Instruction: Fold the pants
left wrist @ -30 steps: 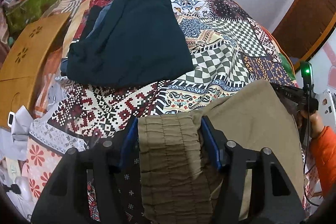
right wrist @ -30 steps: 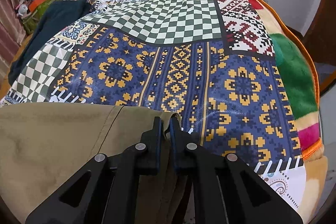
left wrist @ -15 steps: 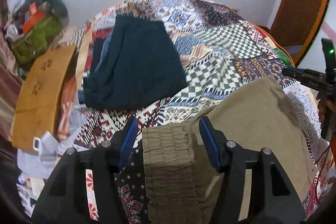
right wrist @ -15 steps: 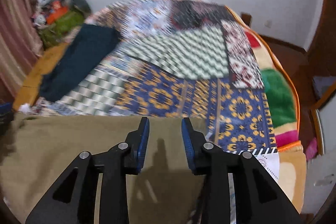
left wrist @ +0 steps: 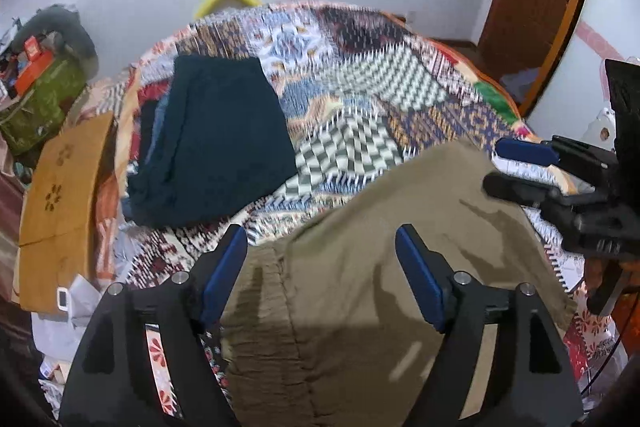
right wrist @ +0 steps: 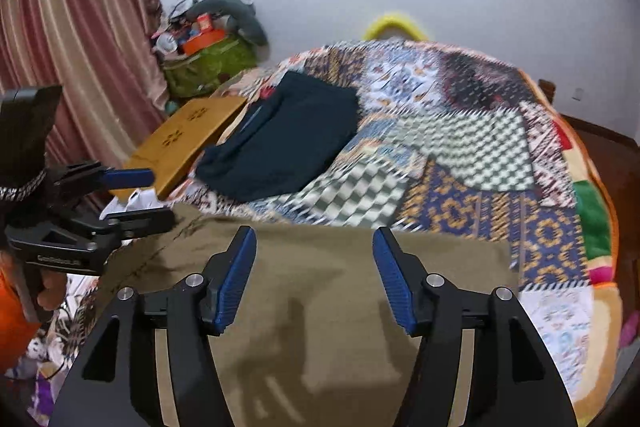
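Hovering over folded olive-khaki fabric pants (right wrist: 340,307): left gripper (left wrist: 320,267) and right gripper (right wrist: 314,267) jaws spread, just opened, nothing pinched.

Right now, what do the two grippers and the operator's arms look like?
Both grippers are alike. The left gripper and the right gripper each have angular black fingers with silver screw heads and ribbed blue pads. The left one's body carries small white lettering, too small to read. An orange sleeve shows behind it.
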`<state>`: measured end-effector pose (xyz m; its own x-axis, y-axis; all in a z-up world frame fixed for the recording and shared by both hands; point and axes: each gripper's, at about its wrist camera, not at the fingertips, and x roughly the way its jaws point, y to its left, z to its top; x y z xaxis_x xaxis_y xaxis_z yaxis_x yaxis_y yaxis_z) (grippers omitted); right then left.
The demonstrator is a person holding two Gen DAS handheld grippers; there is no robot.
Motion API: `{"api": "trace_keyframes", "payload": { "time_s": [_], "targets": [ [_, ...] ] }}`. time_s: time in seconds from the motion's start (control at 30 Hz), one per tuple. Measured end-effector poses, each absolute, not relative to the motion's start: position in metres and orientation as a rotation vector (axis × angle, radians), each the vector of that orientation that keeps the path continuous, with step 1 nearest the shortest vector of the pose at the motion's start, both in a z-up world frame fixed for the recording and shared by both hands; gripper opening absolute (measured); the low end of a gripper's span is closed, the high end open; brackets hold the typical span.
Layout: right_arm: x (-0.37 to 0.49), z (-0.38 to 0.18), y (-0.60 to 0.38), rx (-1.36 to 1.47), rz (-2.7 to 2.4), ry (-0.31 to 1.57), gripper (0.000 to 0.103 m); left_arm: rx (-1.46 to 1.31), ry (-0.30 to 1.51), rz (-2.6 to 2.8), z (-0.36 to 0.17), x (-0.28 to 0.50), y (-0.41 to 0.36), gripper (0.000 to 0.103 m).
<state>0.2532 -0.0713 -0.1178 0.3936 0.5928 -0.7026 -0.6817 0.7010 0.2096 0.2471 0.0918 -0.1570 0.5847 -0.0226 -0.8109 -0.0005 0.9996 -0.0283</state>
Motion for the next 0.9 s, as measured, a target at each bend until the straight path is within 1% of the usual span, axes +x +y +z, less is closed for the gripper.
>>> {"api": "trace_keyframes", "payload": {
  "time_s": [0.1, 0.23, 0.3, 0.33, 0.4, 0.77, 0.9],
  "targets": [
    [0.251, -0.14, -0.06, -0.138, 0.819, 0.912, 0.057, -0.008, 1.017, -0.005, -0.179, 0.252, 0.091, 0.077],
    [0.247, -0.177, -0.049, -0.15, 0.832, 1.065, 0.057, -0.02, 1.106, -0.017, -0.208, 0.252, 0.094, 0.077],
    [0.242, -0.188, -0.05, -0.163, 0.837, 1.096, 0.057, 0.007, 1.115, -0.005, -0.216, 0.246, 0.094, 0.082],
    [0.238, -0.191, -0.053, -0.165, 0.832, 1.098, 0.057, 0.021, 1.109, 0.003, -0.217, 0.242, 0.093, 0.086],
    [0.232, -0.191, -0.062, -0.154, 0.826, 1.094, 0.057, 0.021, 1.097, 0.002, -0.218, 0.233, 0.094, 0.087],
    [0.197, -0.18, -0.112, -0.106, 0.745, 1.056, 0.059, 0.03, 1.064, 0.024, -0.208, 0.193, 0.102, 0.088],
    [0.187, -0.181, -0.13, -0.083, 0.71, 1.056, 0.063, 0.009, 1.048, 0.041, -0.205, 0.178, 0.106, 0.088]
  ]
}}
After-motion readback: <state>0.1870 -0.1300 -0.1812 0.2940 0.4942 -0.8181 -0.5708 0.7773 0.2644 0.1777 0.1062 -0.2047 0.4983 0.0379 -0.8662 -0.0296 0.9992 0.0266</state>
